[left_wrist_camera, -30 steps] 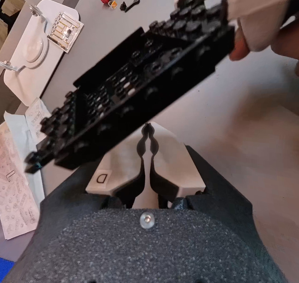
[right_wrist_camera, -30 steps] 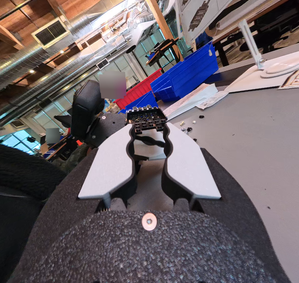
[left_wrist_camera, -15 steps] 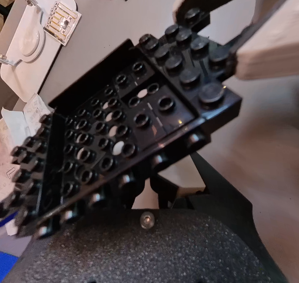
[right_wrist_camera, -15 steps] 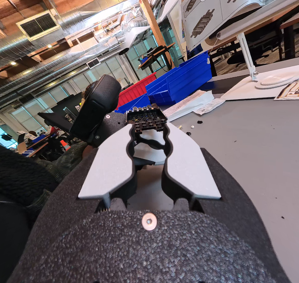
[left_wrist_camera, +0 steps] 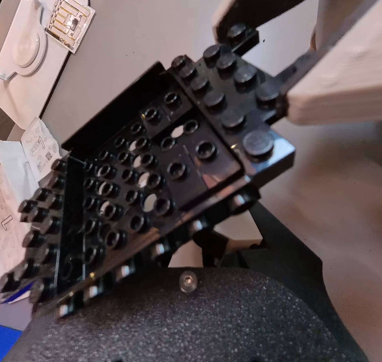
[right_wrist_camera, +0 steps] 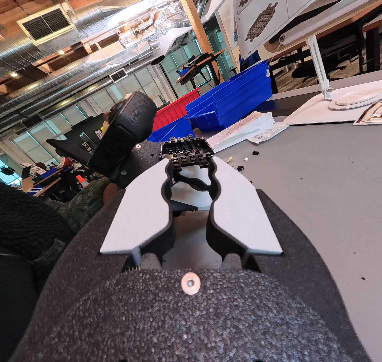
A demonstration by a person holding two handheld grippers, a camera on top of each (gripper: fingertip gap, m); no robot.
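Over on the left lie white printed instruction sheets point(right_wrist_camera: 244, 128) beside the stacked blue bins point(right_wrist_camera: 231, 101) and a white stand base point(left_wrist_camera: 26, 42) on the grey table point(right_wrist_camera: 310, 176), and here the left gripper point(right_wrist_camera: 186, 178) sits beneath the black brick-built tray; its fingers are hidden under the tray in its own view, but from the other side they show spread wide apart and not pressing on anything. In the middle hangs the black brick-built tray point(left_wrist_camera: 157, 166), a studded plate assembly with low side walls, lifted clear of the table and tilted. To the right, the right gripper point(right_wrist_camera: 191, 164) is clamped on the tray's near studded edge, both pale fingertips point(right_wrist_camera: 163, 166) pressed against its two sides, with a few tiny loose pieces point(right_wrist_camera: 239, 164) scattered on the table just beyond.
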